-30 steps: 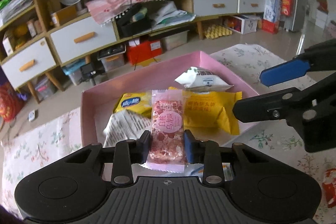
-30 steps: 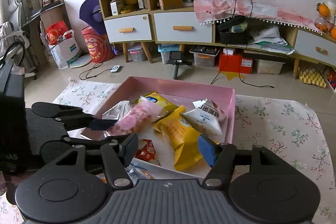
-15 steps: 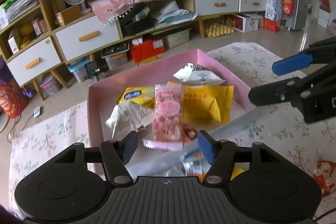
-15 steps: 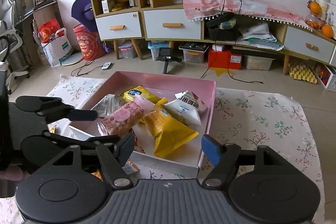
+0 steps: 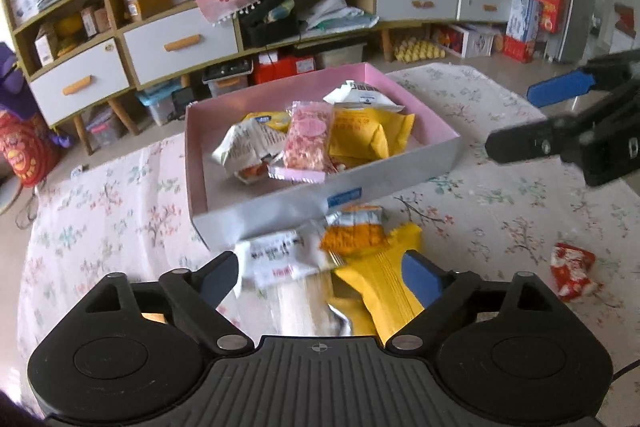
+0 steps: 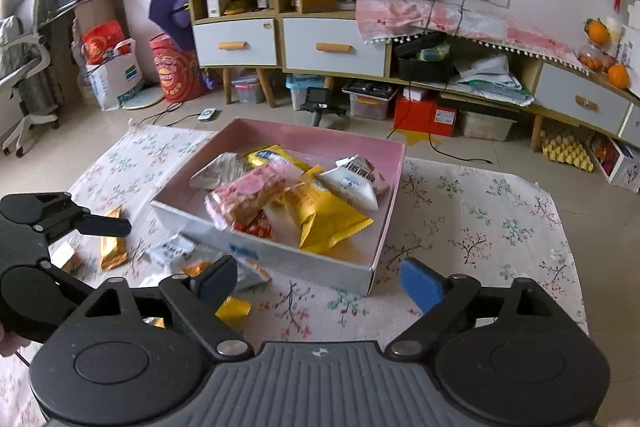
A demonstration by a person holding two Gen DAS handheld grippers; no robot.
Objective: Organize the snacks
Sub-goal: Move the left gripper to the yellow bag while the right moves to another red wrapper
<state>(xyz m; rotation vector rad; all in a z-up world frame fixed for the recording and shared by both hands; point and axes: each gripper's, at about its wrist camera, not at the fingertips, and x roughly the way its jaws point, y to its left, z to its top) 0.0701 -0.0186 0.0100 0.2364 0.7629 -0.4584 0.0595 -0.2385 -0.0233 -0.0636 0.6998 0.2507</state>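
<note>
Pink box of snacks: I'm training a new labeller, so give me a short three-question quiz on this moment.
1. True or false: the pink packet lies inside the pink box.
2. Where does the red packet lie? A) in the box B) on the flowered cloth C) in the right tool
3. Fill in: the left tool is ____, gripping nothing.

Key: 1 true; 2 B; 3 open. Its jaws have just been opening; loose packets lie on the cloth below them, unpressed.
</note>
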